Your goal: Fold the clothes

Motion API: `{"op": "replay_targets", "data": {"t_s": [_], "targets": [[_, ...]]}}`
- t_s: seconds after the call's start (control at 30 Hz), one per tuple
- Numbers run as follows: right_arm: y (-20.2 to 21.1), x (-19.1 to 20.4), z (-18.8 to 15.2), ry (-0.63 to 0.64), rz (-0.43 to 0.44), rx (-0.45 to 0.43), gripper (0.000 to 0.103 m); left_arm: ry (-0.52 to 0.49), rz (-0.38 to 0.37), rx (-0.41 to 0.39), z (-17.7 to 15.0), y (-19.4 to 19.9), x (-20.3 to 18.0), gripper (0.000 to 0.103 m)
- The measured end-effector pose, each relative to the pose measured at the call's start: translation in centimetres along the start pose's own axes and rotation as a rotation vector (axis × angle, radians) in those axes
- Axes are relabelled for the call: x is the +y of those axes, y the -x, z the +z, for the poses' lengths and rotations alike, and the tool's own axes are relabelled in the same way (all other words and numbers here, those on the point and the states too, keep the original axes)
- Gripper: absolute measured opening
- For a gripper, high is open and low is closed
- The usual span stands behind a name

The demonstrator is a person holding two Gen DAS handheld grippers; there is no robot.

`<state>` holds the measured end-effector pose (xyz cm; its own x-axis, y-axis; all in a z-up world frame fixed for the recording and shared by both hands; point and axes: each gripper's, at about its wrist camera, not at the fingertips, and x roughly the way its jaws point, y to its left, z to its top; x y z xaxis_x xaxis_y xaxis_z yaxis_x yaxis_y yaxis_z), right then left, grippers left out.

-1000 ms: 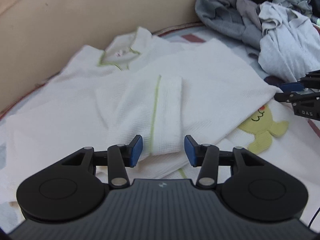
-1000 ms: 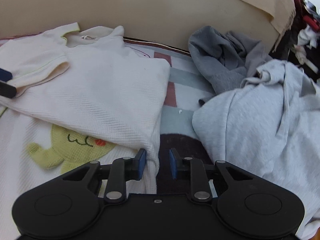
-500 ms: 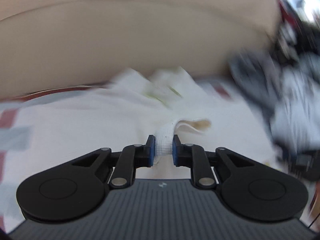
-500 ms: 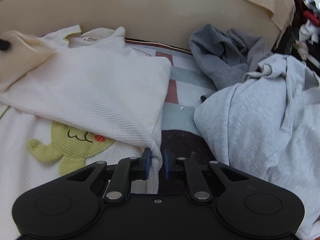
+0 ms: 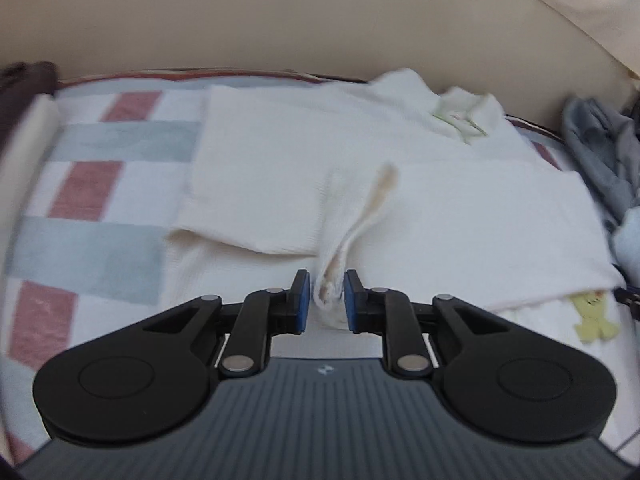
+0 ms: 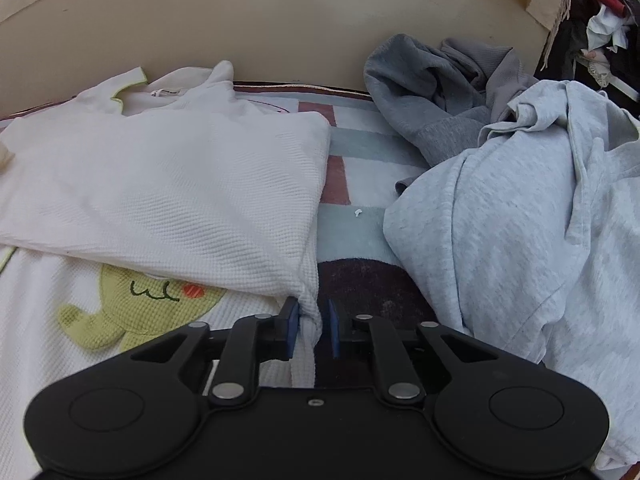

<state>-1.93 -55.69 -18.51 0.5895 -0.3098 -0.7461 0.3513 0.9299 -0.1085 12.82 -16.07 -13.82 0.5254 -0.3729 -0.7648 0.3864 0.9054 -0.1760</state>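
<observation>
The white shirt [image 5: 460,216] lies spread on the striped blanket [image 5: 100,184] on the bed, and the left gripper [image 5: 325,305] pinches a bunched bit of its sleeve while the right gripper [image 6: 310,326] pinches its folded corner, near the green animal patch [image 6: 132,300]. To fold it well, both grippers should probably lift together and lay the cloth down flat so no bumps are left. A tan headboard [image 6: 280,32] stands behind the bed, and a light grey sweatshirt [image 6: 520,208] and a dark grey top [image 6: 432,92] sit in a heap just beside the shirt.
</observation>
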Motion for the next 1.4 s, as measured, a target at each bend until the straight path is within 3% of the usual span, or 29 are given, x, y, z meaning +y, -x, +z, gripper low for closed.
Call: {"op": "replay_targets", "data": {"t_s": [0.07,0.17,0.27,0.4,0.5,0.53,0.6,0.63,0.7,0.77,0.83,0.9,0.93,0.97,1.0,1.1,1.13,1.23,1.27,1.33,1.4], "targets": [[0.0,0.1,0.2,0.003,-0.021,0.007,0.032,0.008,-0.004,-0.035,0.2,1.0,0.6,0.036],[0.3,0.1,0.4,0.017,-0.038,0.037,0.046,-0.018,0.001,-0.064,1.5,1.9,1.2,0.04],[1.8,-1.1,0.7,-0.104,0.014,0.049,0.046,-0.064,-0.027,-0.08,2.7,2.1,0.9,0.044],[4.2,-2.4,1.2,-0.39,0.195,-0.091,0.046,-0.219,-0.084,-0.088,3.4,0.8,-1.7,0.059],[4.3,-1.5,2.3,-0.421,0.204,-0.134,0.047,-0.353,-0.044,-0.138,3.4,-1.2,-4.3,0.066],[3.6,-1.0,3.2,-0.396,0.212,-0.118,0.047,-0.381,-0.012,-0.148,3.5,-1.9,-5.0,0.074],[1.7,-0.1,5.2,-0.339,0.177,-0.092,0.048,-0.385,0.002,-0.092,4.1,-3.6,-5.5,0.076],[0.5,0.3,6.3,-0.313,0.151,-0.082,0.048,-0.358,-0.026,-0.065,4.4,-4.1,-5.3,0.074],[-1.6,1.1,8.3,-0.262,0.08,-0.072,0.048,-0.31,-0.077,-0.039,4.7,-4.9,-4.8,0.061],[-4.2,2.2,10.1,-0.183,0.003,-0.046,0.048,-0.295,-0.046,-0.077,4.7,-5.1,-4.6,0.004],[-6.9,3.0,11.3,-0.084,-0.075,-0.011,0.048,-0.295,-0.046,-0.109,4.6,-5.2,-4.4,0.003],[-8.6,3.4,11.7,-0.047,-0.084,0.014,0.047,-0.31,-0.023,-0.15,4.5,-4.8,-4.2,0.003],[-9.2,3.3,11.8,-0.046,-0.075,0.023,0.041,-0.309,-0.018,-0.169,4.7,-4.6,-3.9,0.003],[-9.8,3.2,11.9,-0.05,-0.065,0.03,0.01,-0.309,-0.012,-0.187,4.8,-4.3,-3.7,0.003],[-9.8,2.7,12.0,-0.087,-0.049,0.022,0.004,-0.307,-0.007,-0.204,5.0,-4.1,-3.4,0.003],[-9.2,0.7,12.1,-0.245,-0.052,-0.02,0.002,-0.262,0.017,-0.207,6.1,-4.2,-1.7,0.003],[-9.1,0.2,12.1,-0.271,-0.072,-0.034,0.001,-0.248,0.026,-0.205,6.5,-4.3,-1.2,0.003],[-10.0,-0.8,12.1,-0.325,-0.126,0.017,0.003,-0.181,-0.075,-0.124,6.9,-5.1,0.3,0.003],[-10.2,-1.1,12.1,-0.347,-0.138,0.038,0.014,-0.175,-0.085,-0.113,6.8,-5.3,0.5,0.004],[-8.8,-1.4,12.1,-0.413,-0.117,0.028,0.016,-0.199,-0.09,-0.095,6.2,-5.4,0.5,0.006],[-6.9,-1.1,12.0,-0.453,-0.097,0.008,0.039,-0.222,-0.079,-0.078,5.6,-5.4,0.5,0.01]]}}
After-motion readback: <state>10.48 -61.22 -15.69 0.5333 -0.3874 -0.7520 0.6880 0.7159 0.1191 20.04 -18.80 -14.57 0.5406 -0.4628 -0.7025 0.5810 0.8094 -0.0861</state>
